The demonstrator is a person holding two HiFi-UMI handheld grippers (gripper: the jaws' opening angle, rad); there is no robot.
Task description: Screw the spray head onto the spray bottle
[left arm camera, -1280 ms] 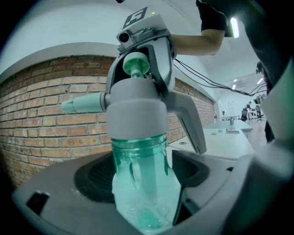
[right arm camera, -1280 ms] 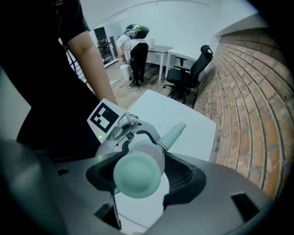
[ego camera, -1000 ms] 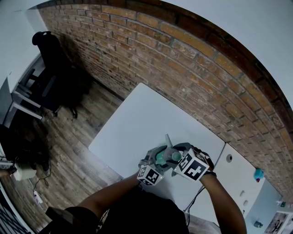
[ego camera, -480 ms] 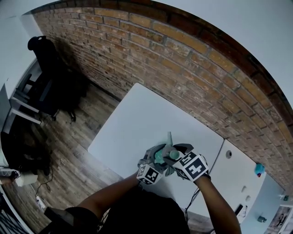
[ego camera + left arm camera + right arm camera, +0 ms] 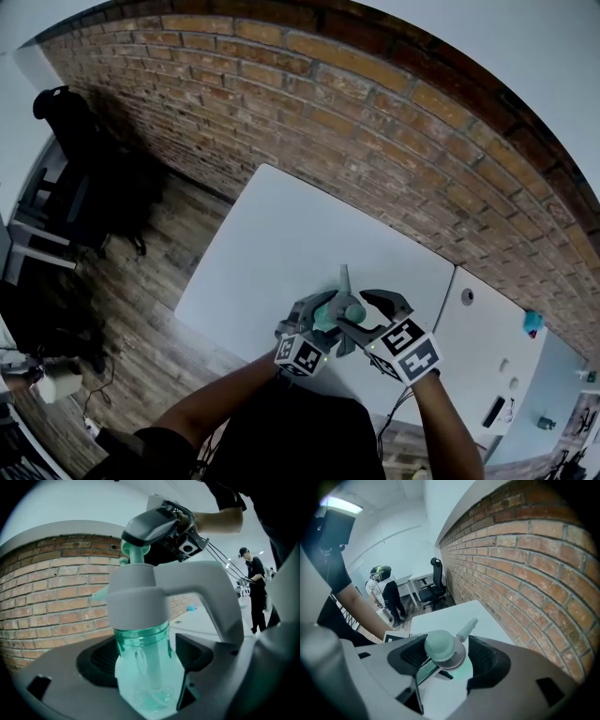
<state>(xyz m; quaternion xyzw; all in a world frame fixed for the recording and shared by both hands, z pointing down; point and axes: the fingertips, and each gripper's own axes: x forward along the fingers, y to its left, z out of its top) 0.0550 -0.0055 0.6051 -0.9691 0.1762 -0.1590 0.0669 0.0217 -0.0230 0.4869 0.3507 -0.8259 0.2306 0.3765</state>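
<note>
My left gripper (image 5: 317, 322) is shut on a translucent green spray bottle (image 5: 143, 667), which it holds upright above the white table (image 5: 281, 234). A grey-white spray head (image 5: 136, 597) with a pale green knob on top sits on the bottle's neck. Its nozzle (image 5: 344, 278) points away from me. My right gripper (image 5: 364, 309) comes in from the right, and its open jaws flank the top of the spray head (image 5: 440, 648). There is a gap at the right pad. In the left gripper view the right gripper (image 5: 159, 524) hangs over the knob.
A brick wall (image 5: 394, 141) runs along the far side of the table. A second white table (image 5: 487, 356) with small objects adjoins on the right. A black office chair (image 5: 66, 122) stands on the wooden floor at left. A person (image 5: 386, 595) stands in the background.
My right gripper has drawn back a little to the right and its jaws have spread off the spray head. The left gripper still holds the bottle in the same place.
</note>
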